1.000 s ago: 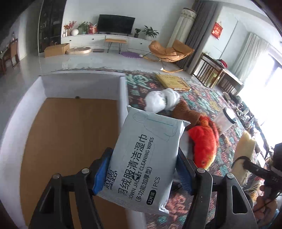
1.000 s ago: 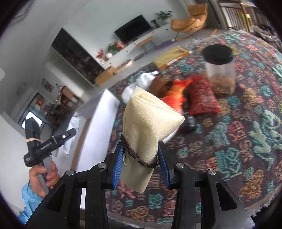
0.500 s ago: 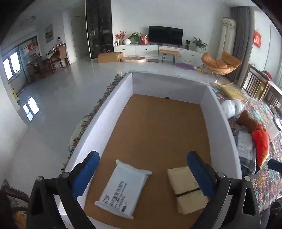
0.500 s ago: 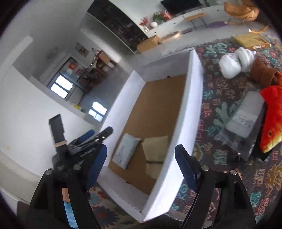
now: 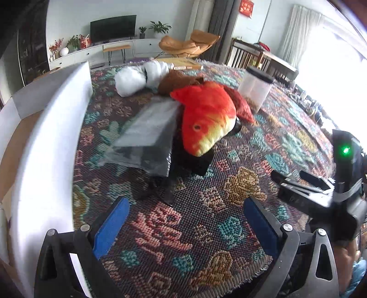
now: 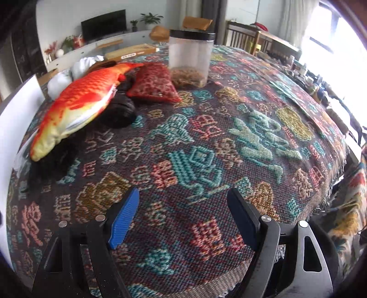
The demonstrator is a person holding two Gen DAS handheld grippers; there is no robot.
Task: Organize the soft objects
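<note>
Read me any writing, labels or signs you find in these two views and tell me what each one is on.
Nothing can be read for certain.
Flat box: a pale label strip, too small and blurred to read.
Red wall hanging: gold marks, too small to read.
Woven table cover: character-like motifs, not legible as words.
Clear plastic package: blurred, no readable print.

the dark soft bundle (image 5: 195,160) lies mostly hidden under the orange-red plush fish (image 5: 206,119). the grey plastic-wrapped packet (image 5: 149,135) is motion-blurred, its print unreadable. the white-walled cardboard box (image 5: 45,149) runs off the left edge.
</note>
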